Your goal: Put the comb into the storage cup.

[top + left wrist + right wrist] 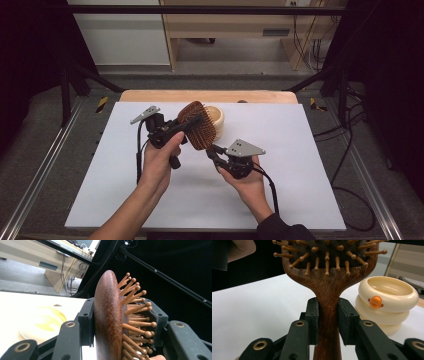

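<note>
From above I see one wooden hairbrush [198,125] held over the white table [125,200] between my left gripper [187,127] and right gripper [212,150], one cream container [217,117] behind it.

In the left gripper view, the jaws clamp the brush head.

In the right gripper view, the jaws squeeze the handle. I can read no writing.

You have one hairbrush [198,125] in front of you, wooden, with many ball-tipped pins. At about one o'clock from it sits one cream container [216,117], built of three stacked rings with one orange button on its side. You hold two grippers: one left gripper [192,122], one right gripper [212,149]. All of it is over one table [300,165].
</note>
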Demonstrator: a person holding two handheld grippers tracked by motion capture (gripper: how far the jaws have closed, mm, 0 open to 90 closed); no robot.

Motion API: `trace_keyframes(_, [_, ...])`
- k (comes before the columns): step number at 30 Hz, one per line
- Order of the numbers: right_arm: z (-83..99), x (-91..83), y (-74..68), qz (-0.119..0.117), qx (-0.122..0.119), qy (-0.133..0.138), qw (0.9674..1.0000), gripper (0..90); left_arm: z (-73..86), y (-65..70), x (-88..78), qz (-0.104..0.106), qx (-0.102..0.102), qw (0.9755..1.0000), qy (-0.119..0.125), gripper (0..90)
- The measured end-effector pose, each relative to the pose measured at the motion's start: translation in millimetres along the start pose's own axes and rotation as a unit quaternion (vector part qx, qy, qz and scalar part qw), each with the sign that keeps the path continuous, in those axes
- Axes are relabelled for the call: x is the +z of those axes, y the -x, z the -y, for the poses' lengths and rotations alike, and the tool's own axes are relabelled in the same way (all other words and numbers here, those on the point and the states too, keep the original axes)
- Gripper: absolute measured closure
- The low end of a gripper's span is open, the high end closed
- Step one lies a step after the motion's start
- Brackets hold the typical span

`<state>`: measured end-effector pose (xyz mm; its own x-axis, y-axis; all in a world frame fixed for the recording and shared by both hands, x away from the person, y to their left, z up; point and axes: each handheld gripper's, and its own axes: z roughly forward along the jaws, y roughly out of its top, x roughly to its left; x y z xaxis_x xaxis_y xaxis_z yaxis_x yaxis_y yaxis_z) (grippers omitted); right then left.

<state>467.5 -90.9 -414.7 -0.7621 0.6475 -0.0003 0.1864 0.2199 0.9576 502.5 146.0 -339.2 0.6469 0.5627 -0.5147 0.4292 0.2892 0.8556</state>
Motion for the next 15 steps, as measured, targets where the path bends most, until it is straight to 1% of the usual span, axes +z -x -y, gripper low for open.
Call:
trace_keyframes(8, [0.4, 0.5, 0.8, -0.001, 0.003, 0.0, 1.0, 71.8, 0.3, 0.1, -0.3, 0.0, 0.005, 1.0, -0.001, 50.9])
trace_keyframes(10, [0.6, 0.4, 1.3, -0.001, 0.007, 0.0, 1.0, 70.7, 0.4, 0.0, -0.4, 0.001, 0.005, 1.0, 0.0, 50.9])
trace_keyframes(11, [0.7, 0.3, 1.6, 0.001, 0.01, 0.002, 0.9999, 69.4, 0.3, 0.1, -0.6, 0.0, 0.005, 1.0, 0.001, 50.9])
trace_keyframes(15, [0.7, 0.5, 2.8, 0.009, 0.022, -0.001, 0.9997, 56.8, -0.5, -0.3, -1.9, -0.001, 0.004, 1.0, 0.004, 50.9])
